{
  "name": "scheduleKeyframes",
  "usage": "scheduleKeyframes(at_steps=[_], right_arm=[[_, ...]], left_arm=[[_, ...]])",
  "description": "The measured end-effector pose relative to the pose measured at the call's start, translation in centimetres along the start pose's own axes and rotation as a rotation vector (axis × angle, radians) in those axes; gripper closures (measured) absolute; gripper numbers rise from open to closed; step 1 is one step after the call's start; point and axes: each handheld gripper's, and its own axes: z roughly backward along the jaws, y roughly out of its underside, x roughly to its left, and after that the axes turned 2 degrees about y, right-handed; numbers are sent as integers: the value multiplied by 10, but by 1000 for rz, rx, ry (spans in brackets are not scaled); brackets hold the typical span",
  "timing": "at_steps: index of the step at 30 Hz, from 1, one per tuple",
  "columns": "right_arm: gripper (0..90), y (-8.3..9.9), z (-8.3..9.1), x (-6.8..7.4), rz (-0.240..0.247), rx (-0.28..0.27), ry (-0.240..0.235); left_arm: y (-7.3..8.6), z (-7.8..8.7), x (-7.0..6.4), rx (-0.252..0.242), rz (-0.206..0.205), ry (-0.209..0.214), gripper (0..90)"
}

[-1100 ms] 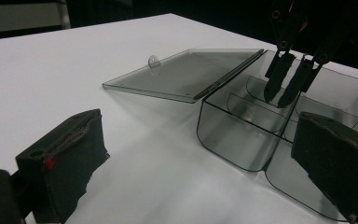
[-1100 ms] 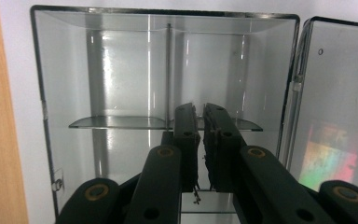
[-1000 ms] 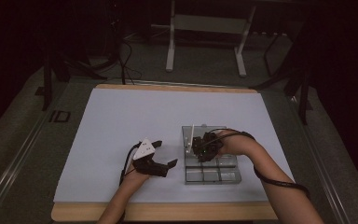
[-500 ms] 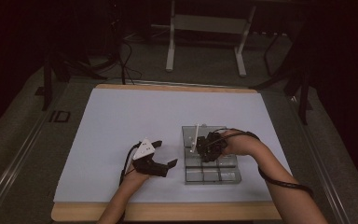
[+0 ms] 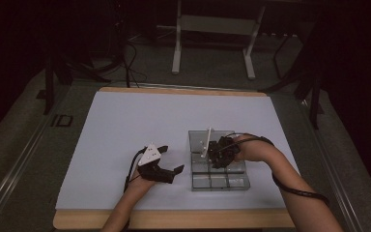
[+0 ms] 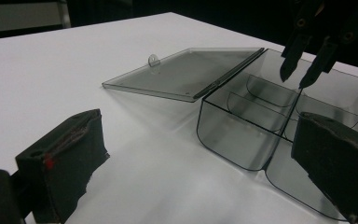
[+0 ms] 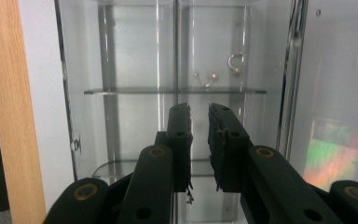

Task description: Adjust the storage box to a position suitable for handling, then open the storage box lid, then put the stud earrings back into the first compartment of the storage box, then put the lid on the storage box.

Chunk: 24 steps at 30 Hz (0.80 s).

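High view first: the right gripper (image 5: 221, 152) now hangs over the middle cells of the clear compartment box (image 5: 219, 181), a touch nearer the person than a second ago, when it sat toward the back row by the hinge. The lid (image 5: 205, 142) stands raised at the far edge, where half a second ago it looked a shade lower. My read: the box is open for good and the hand is now hunting inside it. The left gripper (image 5: 164, 167) rests just beside the box's left wall, unmoved, jaws spread wide and holding nothing. Plenty of white table (image 5: 125, 125) lies open to the left and beyond; the wooden front edge (image 5: 174, 218) is close behind the box.

Left gripper view: the lid (image 6: 182, 74) looks laid far back, low over the table, with its small tab up, and the box's curved near wall (image 6: 233, 135) sits right between the spread pads. The other gripper's tips (image 6: 303, 65) dip into a far cell, clear of the dividers as far as I can tell.

Right gripper view: the jaws stand nearly together with a narrow gap, gripping nothing. Ahead, two small earrings (image 7: 219, 70) lie in a cell beyond a divider (image 7: 175, 91). The walls crowd in tight, so any reach wants a straight line.
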Motion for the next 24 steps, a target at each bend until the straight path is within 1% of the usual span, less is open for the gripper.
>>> scheduleKeyframes(at_steps=[1,2,4,5,9,11,12,13,14,17,18,20,21,22,23,24], right_arm=[[784,2,1,0,1,-5,0],[783,7,3,1,-8,-20,1],[770,12,5,1,-21,-29,5],[758,15,5,0,-28,-34,11],[705,27,5,-1,-71,-60,11],[691,33,6,0,-88,-70,25],[691,33,6,0,-88,-70,25],[657,38,7,1,-108,-86,30],[642,41,7,1,-119,-95,35],[623,49,10,2,-153,-120,44],[623,49,10,2,-153,-120,44],[611,59,12,3,-186,-142,52],[611,59,12,3,-186,-142,52],[602,65,13,4,-216,-159,55],[599,69,14,4,-227,-166,57],[590,72,14,5,-238,-176,63]], left_arm=[[0,0,0,-1,2,-1,34],[0,0,0,1,2,-2,34],[0,0,1,7,5,0,35],[0,-1,1,10,6,0,34],[-1,-1,1,14,9,-5,34],[-1,-2,0,21,5,-13,34],[-1,-2,0,21,5,-13,34],[-1,-3,0,31,3,-15,34],[-2,-3,0,39,0,-19,34],[-2,-4,-1,50,-6,-25,34],[-2,-4,-1,50,-6,-25,34],[-3,-5,0,62,12,-29,33],[-3,-5,0,62,12,-29,32],[-3,-6,1,67,36,-31,32],[-3,-7,1,61,37,-27,33],[-3,-7,1,53,31,-25,33]])
